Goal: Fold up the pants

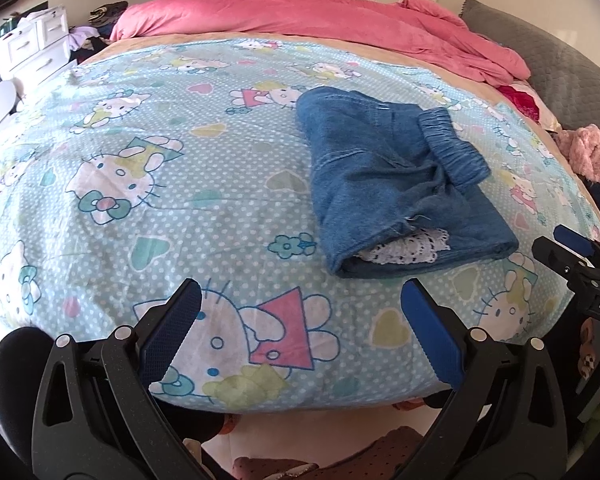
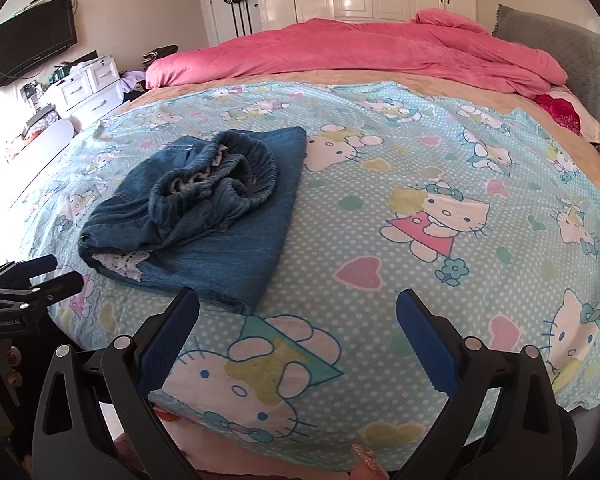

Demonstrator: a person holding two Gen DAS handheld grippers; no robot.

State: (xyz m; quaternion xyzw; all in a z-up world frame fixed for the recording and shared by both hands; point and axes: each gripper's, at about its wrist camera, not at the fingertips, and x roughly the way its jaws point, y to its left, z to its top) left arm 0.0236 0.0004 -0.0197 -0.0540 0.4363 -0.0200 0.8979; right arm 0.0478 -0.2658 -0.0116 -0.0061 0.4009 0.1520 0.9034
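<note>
The pants point(image 1: 396, 184) lie folded into a compact bundle on the bed sheet point(image 1: 148, 152) toward its near edge; the waistband bunches on top. Both the left gripper point(image 1: 300, 312) and right gripper point(image 2: 298, 320) hover with fingers spread, empty — probably only smoothing that waistband flat remains. No containers are visible.

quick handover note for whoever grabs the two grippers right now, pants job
Left gripper: open, holding nothing, hovering over the near edge of the bed.
Right gripper: open, holding nothing, just right of the pants.
Pants: blue denim, lying in a folded bundle on the cartoon-cat sheet, neither gripper touching them.
Done: the pants are folded into a compact stack.
Left: the elastic waistband sits bunched on top and white lace trim sticks out at the near edge; probably tuck and flatten.
</note>
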